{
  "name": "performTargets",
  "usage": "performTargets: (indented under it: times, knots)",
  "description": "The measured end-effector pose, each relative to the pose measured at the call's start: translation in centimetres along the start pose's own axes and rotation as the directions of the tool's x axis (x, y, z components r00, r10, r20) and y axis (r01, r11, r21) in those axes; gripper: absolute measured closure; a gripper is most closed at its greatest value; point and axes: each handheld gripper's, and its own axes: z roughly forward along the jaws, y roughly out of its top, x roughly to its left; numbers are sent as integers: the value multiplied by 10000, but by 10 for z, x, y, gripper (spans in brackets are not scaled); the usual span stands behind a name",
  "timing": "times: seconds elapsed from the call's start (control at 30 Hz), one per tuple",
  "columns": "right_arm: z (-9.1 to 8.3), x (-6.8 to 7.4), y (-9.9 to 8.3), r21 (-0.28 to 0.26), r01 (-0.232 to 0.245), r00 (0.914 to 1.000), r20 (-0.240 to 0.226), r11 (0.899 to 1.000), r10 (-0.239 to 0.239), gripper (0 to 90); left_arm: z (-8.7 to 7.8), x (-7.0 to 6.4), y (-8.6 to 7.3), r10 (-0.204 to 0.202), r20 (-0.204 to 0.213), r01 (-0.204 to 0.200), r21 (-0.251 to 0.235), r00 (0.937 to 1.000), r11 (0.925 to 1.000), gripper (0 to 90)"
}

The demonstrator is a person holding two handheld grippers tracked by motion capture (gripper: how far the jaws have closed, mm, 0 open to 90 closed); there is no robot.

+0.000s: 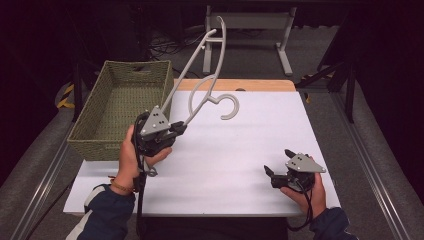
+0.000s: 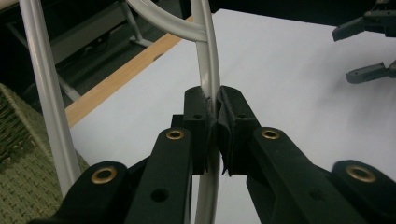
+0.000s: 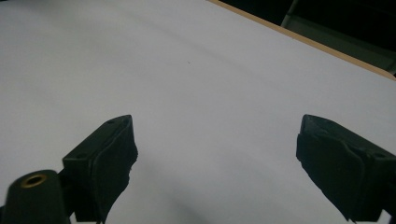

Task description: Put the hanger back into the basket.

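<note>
White table (image 1: 235, 150), wicker basket (image 1: 120, 107)

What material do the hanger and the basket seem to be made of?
The hanger, clamped in the left tool, looks like moulded plastic: pale grey, smooth, slightly glossy, with thin rounded bars. The basket looks woven from plant fibre or paper cord, olive green and matt; the rows of weave show, though the exact fibre is unclear.
</note>
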Motion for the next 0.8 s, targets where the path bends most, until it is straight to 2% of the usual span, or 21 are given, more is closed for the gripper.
performTargets:
  times: [0.27, 0.43, 0.53, 0.63, 0.73, 0.8]
  knots:
    - [1, 1, 0, 29, 0, 10000, -29, 10000, 0, 124, -16, 26, -2, -193, -543, 191, -37, 9983, 9998, 824]
    - [1, 2, 0, 65, 25, 10000, -53, 10000, -25, 124, -25, 43, -8, -341, -932, 348, 50, 9951, 9994, 824]
    - [2, 2, -1, 96, 35, 10000, -52, 9999, -35, 124, -31, 56, -13, -367, -1302, 401, 238, 9908, 9989, 824]
    - [3, 3, -1, 112, 41, 10000, -53, 9999, -40, 124, -33, 70, -22, -560, -1518, 605, 252, 9868, 9978, 824]
    - [4, 3, -1, 163, 76, 9999, -80, 9998, -75, 123, -34, 82, -31, -800, -1535, 863, 343, 9849, 9957, 824]
    - [4, 3, -2, 183, 65, 10000, -73, 9998, -64, 124, -33, 88, -36, -813, -1651, 899, 451, 9829, 9949, 824]
